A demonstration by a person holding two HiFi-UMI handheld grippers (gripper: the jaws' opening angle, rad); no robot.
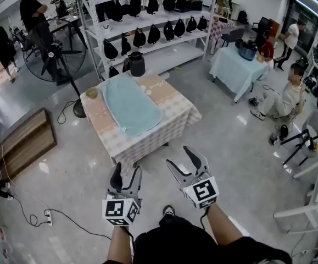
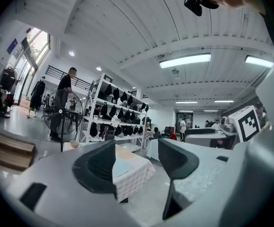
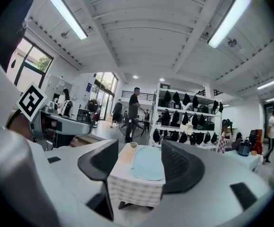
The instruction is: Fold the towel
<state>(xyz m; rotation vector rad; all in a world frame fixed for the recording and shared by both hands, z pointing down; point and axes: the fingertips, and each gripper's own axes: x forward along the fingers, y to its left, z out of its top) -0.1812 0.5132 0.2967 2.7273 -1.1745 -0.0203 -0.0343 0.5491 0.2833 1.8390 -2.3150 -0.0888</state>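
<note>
Glossy grey floor point(image 1: 230, 142), white shelving point(image 1: 148, 15), fan point(image 1: 54, 56)

Place: large open workroom, lab-like hall | Far: white metal shelving rack point(image 1: 148, 15) held rows of black bags point(image 1: 139, 37) | Left: pedestal fan point(image 1: 57, 54), low wooden platform point(image 1: 24, 142) | Middle, right: checked-cloth table point(image 1: 169, 125) and pale-cloth table point(image 1: 235, 70) stood well apart on glossy grey floor point(image 1: 230, 147) | Overhead: strip lights point(image 3: 68, 14) | Right: person sat on floor point(image 1: 282, 100)

Head view: taken from standing height, facing forward and steeply down, well back from the table point(image 1: 175, 114). Left and right gripper views: low, near level, looking along their own jaws toward the same table, also well back. All three share table, towel point(image 1: 131, 106) and shelf rack point(image 1: 169, 55).
</note>
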